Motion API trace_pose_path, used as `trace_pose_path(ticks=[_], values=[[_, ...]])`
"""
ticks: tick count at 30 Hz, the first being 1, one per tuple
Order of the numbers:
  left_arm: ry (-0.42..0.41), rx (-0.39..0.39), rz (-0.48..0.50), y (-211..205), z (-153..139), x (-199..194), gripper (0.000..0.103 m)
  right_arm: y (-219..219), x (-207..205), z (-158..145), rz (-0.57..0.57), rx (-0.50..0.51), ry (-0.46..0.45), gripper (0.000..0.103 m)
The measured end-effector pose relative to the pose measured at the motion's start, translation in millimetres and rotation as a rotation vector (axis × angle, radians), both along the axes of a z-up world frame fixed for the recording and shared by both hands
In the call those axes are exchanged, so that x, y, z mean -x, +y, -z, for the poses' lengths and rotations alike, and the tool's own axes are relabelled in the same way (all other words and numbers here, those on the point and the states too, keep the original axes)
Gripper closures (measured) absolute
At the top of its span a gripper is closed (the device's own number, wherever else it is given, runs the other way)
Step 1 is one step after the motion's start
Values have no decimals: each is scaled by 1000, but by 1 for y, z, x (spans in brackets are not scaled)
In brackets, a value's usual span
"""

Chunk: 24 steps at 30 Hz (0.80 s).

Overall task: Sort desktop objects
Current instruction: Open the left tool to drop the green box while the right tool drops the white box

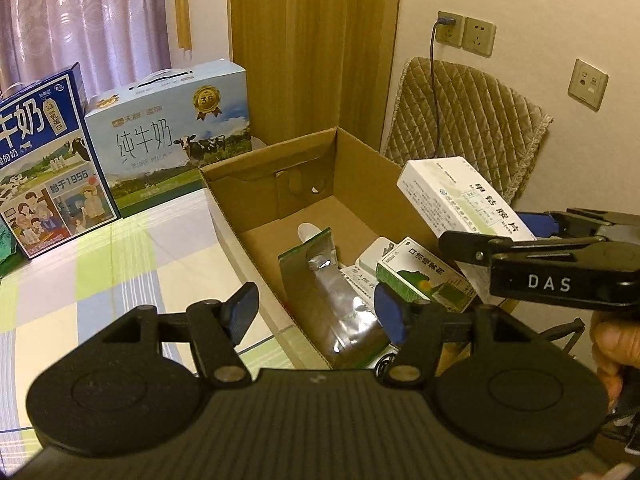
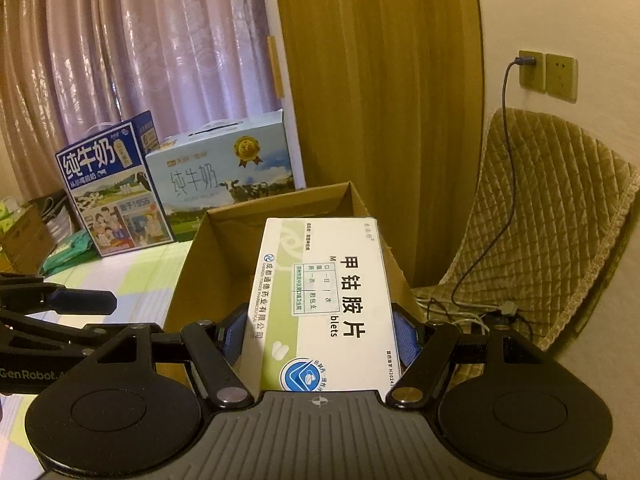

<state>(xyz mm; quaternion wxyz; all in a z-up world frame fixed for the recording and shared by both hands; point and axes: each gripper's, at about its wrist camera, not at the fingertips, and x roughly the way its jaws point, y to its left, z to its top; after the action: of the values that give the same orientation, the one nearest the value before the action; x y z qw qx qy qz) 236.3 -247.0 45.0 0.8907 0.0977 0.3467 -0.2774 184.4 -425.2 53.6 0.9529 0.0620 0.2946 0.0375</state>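
A white and green medicine box (image 2: 324, 300) is clamped between the blue pads of my right gripper (image 2: 320, 336), held above the open cardboard box (image 2: 208, 240). In the left wrist view the same medicine box (image 1: 460, 196) hangs over the right rim of the cardboard box (image 1: 360, 168), with the right gripper (image 1: 520, 236) reaching in from the right. Inside the cardboard box lie a silver foil pouch (image 1: 332, 300), a green and white carton (image 1: 424, 276) and other small packs. My left gripper (image 1: 316, 312) is open over the near end of the cardboard box, with nothing between its fingers.
Two milk cartons (image 1: 168, 128) (image 1: 44, 168) stand at the back of the checked tablecloth (image 1: 120, 264). A quilted chair (image 2: 540, 232) with a trailing cable sits right of the cardboard box. A wooden panel (image 2: 380, 80) and curtains (image 2: 140, 48) are behind. A hand (image 1: 616, 344) holds the right gripper.
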Motion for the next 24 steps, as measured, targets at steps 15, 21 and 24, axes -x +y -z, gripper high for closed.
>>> trace_pose_path(ticks=[15, 21, 24], values=[[-1, 11, -27, 13, 2, 1, 43, 9, -13, -5, -33, -18, -7, 34], [-9, 5, -56, 27, 3, 7, 36, 6, -15, -13, -14, -60, -48, 12], [-2, 13, -74, 35, 3, 15, 30, 2, -4, -9, -6, -69, -32, 11]])
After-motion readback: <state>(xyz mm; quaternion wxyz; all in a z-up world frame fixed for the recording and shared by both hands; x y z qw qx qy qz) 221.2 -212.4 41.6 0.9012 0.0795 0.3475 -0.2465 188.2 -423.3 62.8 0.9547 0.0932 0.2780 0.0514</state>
